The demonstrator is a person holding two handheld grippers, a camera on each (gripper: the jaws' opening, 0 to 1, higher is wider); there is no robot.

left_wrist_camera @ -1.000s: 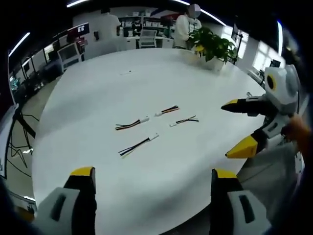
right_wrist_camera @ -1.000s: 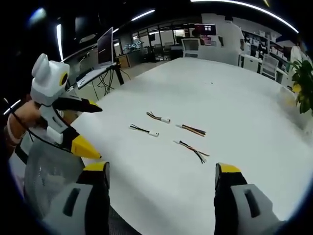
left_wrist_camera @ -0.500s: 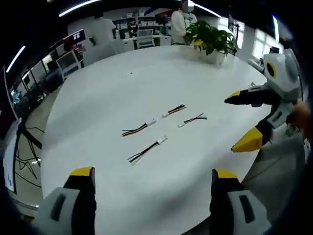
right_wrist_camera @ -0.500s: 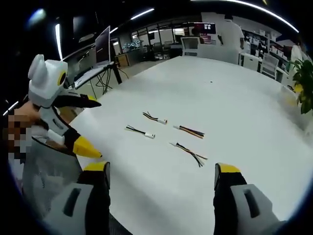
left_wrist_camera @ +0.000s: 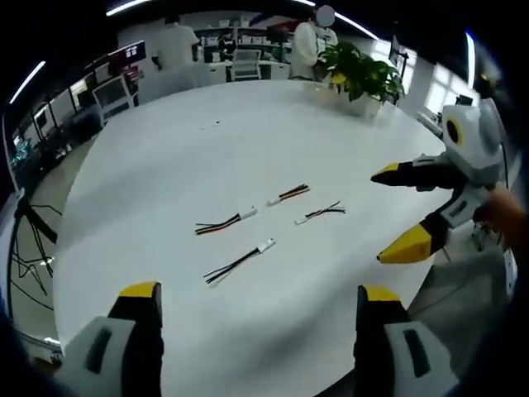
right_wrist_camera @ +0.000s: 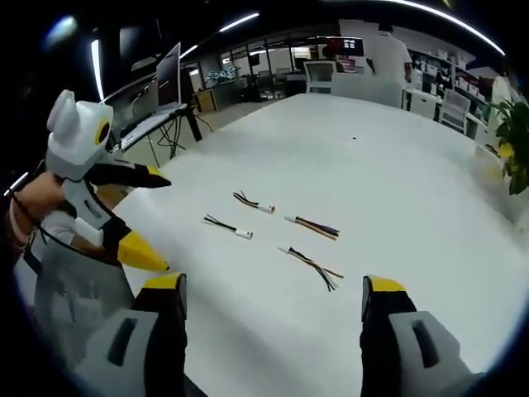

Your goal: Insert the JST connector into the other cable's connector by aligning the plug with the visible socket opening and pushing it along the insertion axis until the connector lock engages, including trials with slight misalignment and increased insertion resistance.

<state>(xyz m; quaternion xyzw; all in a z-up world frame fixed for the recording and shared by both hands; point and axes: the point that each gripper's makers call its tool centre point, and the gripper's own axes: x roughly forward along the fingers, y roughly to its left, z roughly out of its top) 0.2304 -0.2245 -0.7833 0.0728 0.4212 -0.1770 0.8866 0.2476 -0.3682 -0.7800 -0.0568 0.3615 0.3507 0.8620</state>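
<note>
White table [left_wrist_camera: 165,149]; both tongs [left_wrist_camera: 258,302] [right_wrist_camera: 273,298] apparently hover agape, empty.

Black-red-yellow wires [left_wrist_camera: 220,224] with white plugs are lying on a white table [left_wrist_camera: 165,165]; yellow tips are capping grey claws [left_wrist_camera: 259,294].

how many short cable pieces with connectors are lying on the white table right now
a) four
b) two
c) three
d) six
a) Four separate cable pieces lie apart on the white table: one, a second, a third and a fourth, each with a white connector at one end. Neither tool touches them.
</note>
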